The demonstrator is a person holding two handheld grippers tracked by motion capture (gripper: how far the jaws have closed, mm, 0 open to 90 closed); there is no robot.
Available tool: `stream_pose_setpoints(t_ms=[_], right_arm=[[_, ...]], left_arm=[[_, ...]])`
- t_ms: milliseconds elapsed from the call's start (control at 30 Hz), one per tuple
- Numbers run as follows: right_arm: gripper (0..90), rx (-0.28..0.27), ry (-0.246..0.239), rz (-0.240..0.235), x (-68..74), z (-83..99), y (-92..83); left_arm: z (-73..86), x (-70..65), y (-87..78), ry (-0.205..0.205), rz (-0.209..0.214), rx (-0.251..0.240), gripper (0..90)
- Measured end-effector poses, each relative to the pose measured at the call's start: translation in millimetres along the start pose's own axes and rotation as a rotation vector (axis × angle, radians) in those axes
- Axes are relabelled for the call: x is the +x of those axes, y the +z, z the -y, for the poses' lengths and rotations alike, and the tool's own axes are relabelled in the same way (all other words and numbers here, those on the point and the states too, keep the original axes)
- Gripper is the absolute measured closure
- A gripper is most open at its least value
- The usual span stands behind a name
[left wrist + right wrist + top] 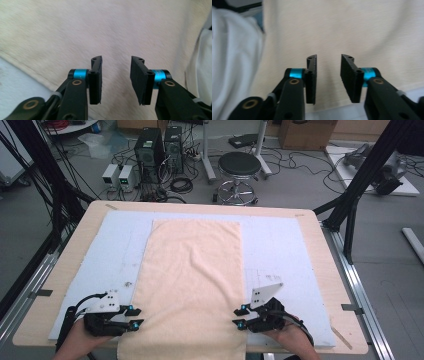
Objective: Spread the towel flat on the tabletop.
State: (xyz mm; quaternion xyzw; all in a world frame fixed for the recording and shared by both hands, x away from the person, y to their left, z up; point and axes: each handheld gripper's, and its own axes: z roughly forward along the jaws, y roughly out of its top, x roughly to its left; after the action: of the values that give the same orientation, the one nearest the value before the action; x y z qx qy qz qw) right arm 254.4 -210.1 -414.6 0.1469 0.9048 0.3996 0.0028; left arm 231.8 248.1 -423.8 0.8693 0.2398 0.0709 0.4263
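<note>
Parted over cream towel (107, 32): left gripper (116, 75) at lower centre of its view, nothing pinched. Same for right gripper (328, 75), gap bare. Spread lengthwise mid-frame on pale blue mat (280, 250), near edge hanging off bottom.

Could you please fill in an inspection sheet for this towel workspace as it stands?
Surface: wooden table under a pale blue mat.
Job's things: peach towel spread flat, near edge overhanging the table.
Clutter: nothing seen on the mat.
Grippers: left gripper and right gripper at the towel's near corners, jaws open, nothing between them.
Cables: black cable trailing from the left gripper.
Surroundings: stool, computer towers, floor wiring.
</note>
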Motion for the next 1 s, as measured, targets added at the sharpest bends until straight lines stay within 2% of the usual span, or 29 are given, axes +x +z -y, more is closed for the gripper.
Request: stream_pose_setpoints(t_ms=[67, 233, 400, 500, 667, 733, 800, 900, 1000], right_arm=[[61.6, -0.022, 0.023, 0.027, -8.4, -1.2, -0.1], [52.2, -0.057, 0.092, 0.115, -29.6, -3.0, -2.0], [40.6, -0.065, 0.133, 0.165, -48.3, -5.8, -2.6], [33.1, -0.081, 0.165, 0.193, -59.0, -9.5, -3.3], [26.4, -0.099, 0.17, 0.214, -74.4, -22.8, -5.8], [25.1, -0.11, 0.166, 0.228, -80.0, -29.3, -6.3], [23.4, -0.114, 0.168, 0.223, -85.9, -35.0, -5.5], [22.7, -0.106, 0.162, 0.22, -91.1, -43.1, -2.2], [21.8, -0.101, 0.155, 0.222, -96.2, -50.3, 2.4]], left_arm=[[-4.4, 7.0, 0.9, -0.019, -0.017, -0.021, 58.5], [-13.7, 23.7, 4.5, -0.058, -0.051, -0.046, 51.8], [-23.9, 39.9, 11.2, -0.088, -0.081, -0.047, 42.6], [-28.9, 48.3, 14.4, -0.122, -0.088, -0.063, 37.6], [-33.5, 61.0, 16.6, -0.163, -0.114, -0.089, 33.2], [-37.1, 65.2, 16.2, -0.167, -0.123, -0.087, 32.4], [-41.3, 69.4, 15.7, -0.179, -0.118, -0.103, 32.2], [-47.9, 76.4, 15.1, -0.182, -0.122, -0.115, 32.0], [-57.1, 82.8, 15.3, -0.173, -0.125, -0.099, 32.0]])
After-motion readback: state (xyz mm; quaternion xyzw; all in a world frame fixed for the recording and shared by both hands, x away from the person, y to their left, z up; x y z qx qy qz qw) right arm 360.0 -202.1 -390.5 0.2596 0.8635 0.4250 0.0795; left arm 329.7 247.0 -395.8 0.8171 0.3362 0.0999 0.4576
